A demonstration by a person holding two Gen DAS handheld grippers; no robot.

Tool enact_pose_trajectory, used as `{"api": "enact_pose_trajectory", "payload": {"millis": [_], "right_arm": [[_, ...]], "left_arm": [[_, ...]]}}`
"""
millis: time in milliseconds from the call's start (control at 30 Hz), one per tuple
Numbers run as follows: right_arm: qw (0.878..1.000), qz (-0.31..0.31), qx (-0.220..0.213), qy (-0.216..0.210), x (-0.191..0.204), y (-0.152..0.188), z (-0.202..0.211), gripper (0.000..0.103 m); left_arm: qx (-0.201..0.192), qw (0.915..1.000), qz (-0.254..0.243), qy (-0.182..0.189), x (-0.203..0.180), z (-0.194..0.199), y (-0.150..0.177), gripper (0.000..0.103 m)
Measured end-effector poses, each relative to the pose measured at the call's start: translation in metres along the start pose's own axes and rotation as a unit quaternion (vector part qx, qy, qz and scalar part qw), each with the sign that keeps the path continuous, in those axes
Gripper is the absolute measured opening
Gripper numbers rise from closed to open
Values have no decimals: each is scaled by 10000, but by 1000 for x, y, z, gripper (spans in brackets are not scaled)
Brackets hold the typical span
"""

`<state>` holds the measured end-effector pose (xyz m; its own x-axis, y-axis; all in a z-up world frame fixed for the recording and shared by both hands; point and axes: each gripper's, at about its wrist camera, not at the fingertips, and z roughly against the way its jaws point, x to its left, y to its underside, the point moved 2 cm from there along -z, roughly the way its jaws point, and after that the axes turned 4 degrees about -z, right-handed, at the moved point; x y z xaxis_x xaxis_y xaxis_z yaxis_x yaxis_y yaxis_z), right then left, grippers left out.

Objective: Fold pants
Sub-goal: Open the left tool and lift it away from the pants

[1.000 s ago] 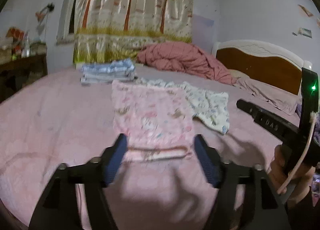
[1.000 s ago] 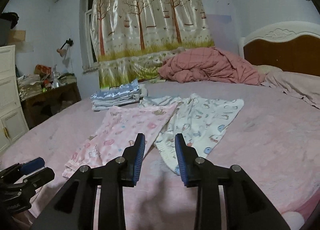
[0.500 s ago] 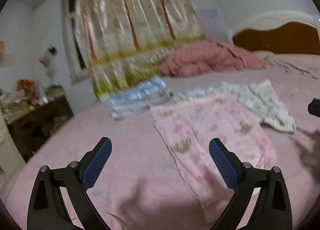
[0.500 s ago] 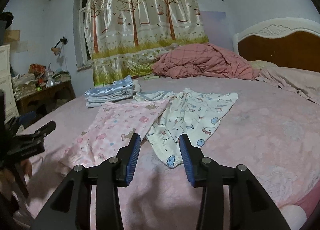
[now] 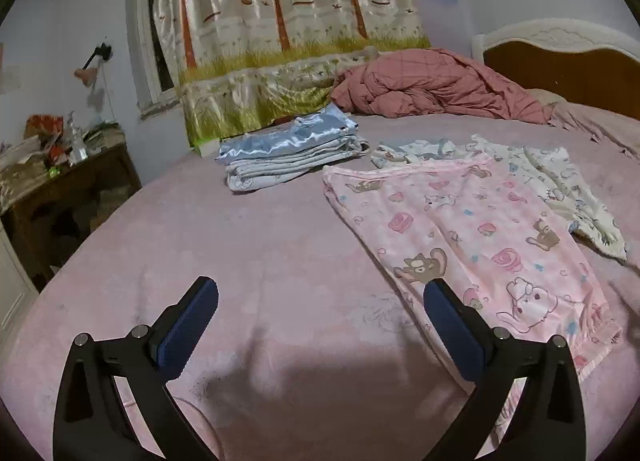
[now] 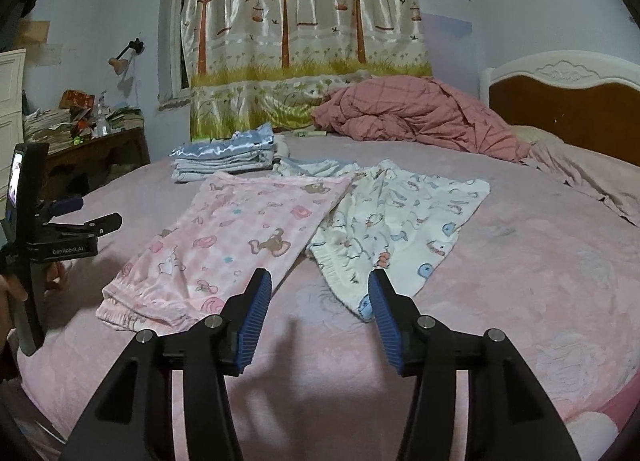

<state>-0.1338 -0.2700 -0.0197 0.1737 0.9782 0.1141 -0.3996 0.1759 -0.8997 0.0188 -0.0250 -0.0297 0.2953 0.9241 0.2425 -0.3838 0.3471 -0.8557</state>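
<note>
Your left hand-held gripper [image 5: 320, 301] is opening, empty, over the bed [image 5: 260, 245]. Your right hand-held gripper [image 6: 320, 289] is opening, empty. The pink pants [image 6: 240, 233] lie flat on the bed.

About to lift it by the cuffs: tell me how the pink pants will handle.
The pink pants lie flat with soft wrinkles on the bed, so probably floppy: they should droop from any pinch. They look thin, likely light. The fuzzy-looking fabric probably won't slip from the ribbed pads.
</note>
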Motion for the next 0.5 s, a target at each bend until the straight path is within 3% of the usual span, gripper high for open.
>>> {"api": "enact_pose_trajectory", "payload": {"millis": [200, 333, 500], "right_arm": [[9998, 179, 40, 53, 7, 3, -4, 52], [9998, 207, 38, 29, 8, 4, -4, 52], [9999, 120, 18, 23, 8, 3, -2, 53]], "left_arm": [[-381, 9979, -199, -492, -2, 19, -1, 102], [-951, 9910, -514, -794, -11, 43, -2, 102], [-1504, 9835, -553, -845, -15, 72, -10, 102]]}}
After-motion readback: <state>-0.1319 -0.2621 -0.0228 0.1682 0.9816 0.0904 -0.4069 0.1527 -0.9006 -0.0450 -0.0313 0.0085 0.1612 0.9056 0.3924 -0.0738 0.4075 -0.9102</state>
